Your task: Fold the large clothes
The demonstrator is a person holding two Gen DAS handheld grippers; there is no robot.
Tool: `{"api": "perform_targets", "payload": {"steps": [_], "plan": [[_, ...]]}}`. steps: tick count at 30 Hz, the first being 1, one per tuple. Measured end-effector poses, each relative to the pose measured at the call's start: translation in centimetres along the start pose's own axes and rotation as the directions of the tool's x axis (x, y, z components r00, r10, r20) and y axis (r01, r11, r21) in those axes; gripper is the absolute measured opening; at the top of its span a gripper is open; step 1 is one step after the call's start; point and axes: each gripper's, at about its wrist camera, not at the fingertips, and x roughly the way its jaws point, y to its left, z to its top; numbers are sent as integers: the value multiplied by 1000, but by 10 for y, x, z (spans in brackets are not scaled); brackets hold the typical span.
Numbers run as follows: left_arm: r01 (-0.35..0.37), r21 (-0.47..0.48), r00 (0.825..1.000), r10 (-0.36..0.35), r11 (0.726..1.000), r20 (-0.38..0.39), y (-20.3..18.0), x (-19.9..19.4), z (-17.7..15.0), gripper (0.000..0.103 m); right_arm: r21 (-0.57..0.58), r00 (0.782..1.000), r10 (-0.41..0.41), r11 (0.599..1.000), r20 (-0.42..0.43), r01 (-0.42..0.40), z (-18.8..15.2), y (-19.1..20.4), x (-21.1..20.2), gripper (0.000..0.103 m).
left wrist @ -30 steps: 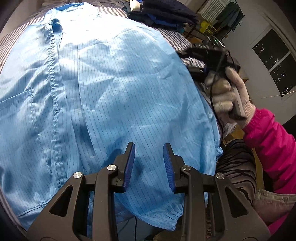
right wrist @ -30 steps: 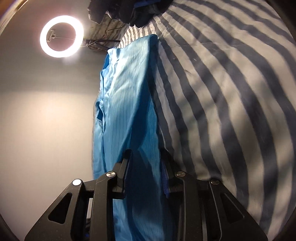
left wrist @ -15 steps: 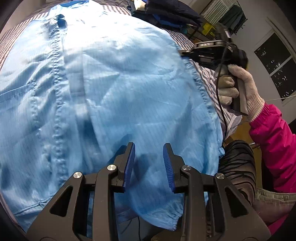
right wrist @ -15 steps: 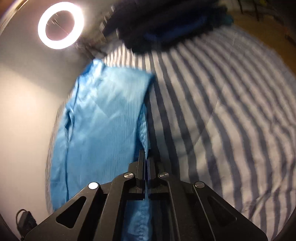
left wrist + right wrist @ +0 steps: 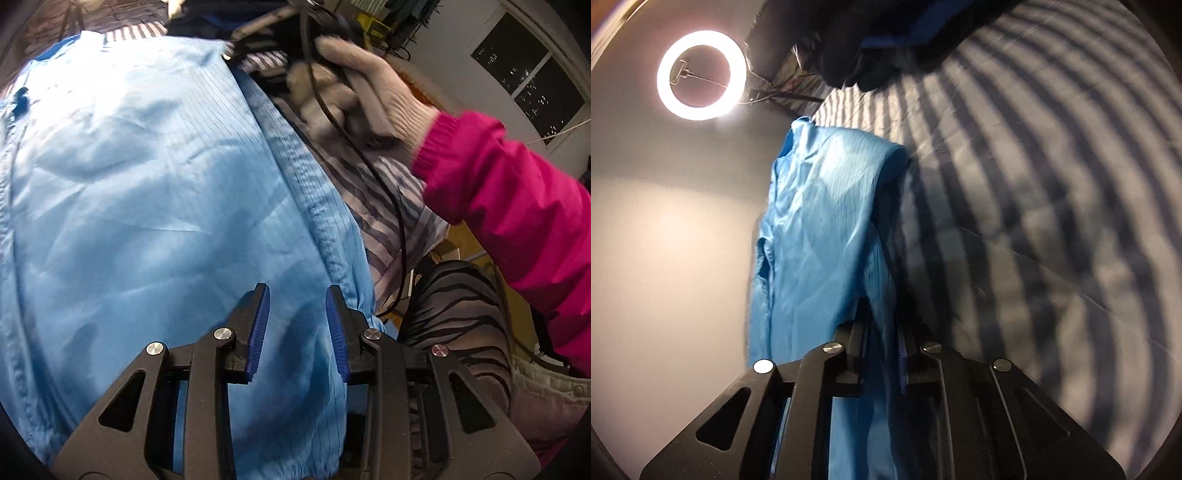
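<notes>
One side fold seems made on the blue coat (image 5: 155, 206); right gripper (image 5: 882, 332) fingers pinch its edge over the striped bed (image 5: 1052, 221), left gripper (image 5: 297, 325) fingers hang narrowly apart, holding nothing, and cross folds remain.

The blue garment (image 5: 155, 206) is viewed closely, steeply downward, from the left tool. It is viewed more shallowly along the striped bed (image 5: 1052, 192) from the right tool; both are shared.

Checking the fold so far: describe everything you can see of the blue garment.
The blue garment is thin, slightly shiny light-blue cloth with fine dark pinstripes. It lies spread and wrinkled on the striped bedding, showing a puckered stitched seam along its right edge and a gathered elastic hem near the camera. The left tongs hover open above it. In the right wrist view a fold of it runs between the right tongs, whose jaws have just been opening slightly.
</notes>
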Motion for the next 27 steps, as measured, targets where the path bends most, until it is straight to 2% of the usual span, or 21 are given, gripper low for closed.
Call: {"api": "perform_targets", "payload": {"steps": [4,9,10,12,13,14,15,16,17,19,20,22,24,27], "plan": [[19,-16,1000,-19,1000,-16,6,8,-2,31,64,996,88,994,29,-90,20,-5,12,12],[28,-5,999,-28,1000,-21,9,6,-5,31,92,991,102,990,86,-110,46,-6,17,10],[30,-5,999,-30,1000,-21,11,4,-5,31,69,993,69,995,96,-76,48,-1,16,4],[39,-11,999,-39,999,-23,11,2,-5,31,-69,987,-72,994,143,82,51,30,10,2],[44,-12,999,-44,999,-25,9,4,-3,31,-164,964,-175,964,198,209,53,50,8,1],[48,-10,998,-49,999,-27,9,4,-3,31,-253,923,-280,903,264,347,51,67,3,0],[47,-7,998,-47,999,-29,7,5,-4,31,-307,881,-345,843,323,442,49,80,0,0],[44,-7,999,-44,999,-29,5,8,-4,31,-335,848,-395,793,352,509,51,86,-2,0],[44,-11,999,-45,999,-28,4,9,-4,31,-348,836,-424,769,349,536,54,86,-1,0],[40,-26,999,-41,999,-22,0,10,-2,32,-344,836,-465,765,291,545,64,75,-2,0],[40,-35,999,-41,999,-14,-2,9,0,36,-328,840,-467,776,276,539,67,69,-7,0],[36,-48,999,-36,998,-3,-5,10,4,46,-284,857,-433,815,280,505,69,58,-23,0],[-6,-38,1000,6,999,-4,-11,14,7,51,-227,882,-389,864,264,449,72,45,-39,0],[-56,2,998,56,998,-2,-28,21,10,61,-165,912,-333,912,238,376,67,29,-59,0]]}}
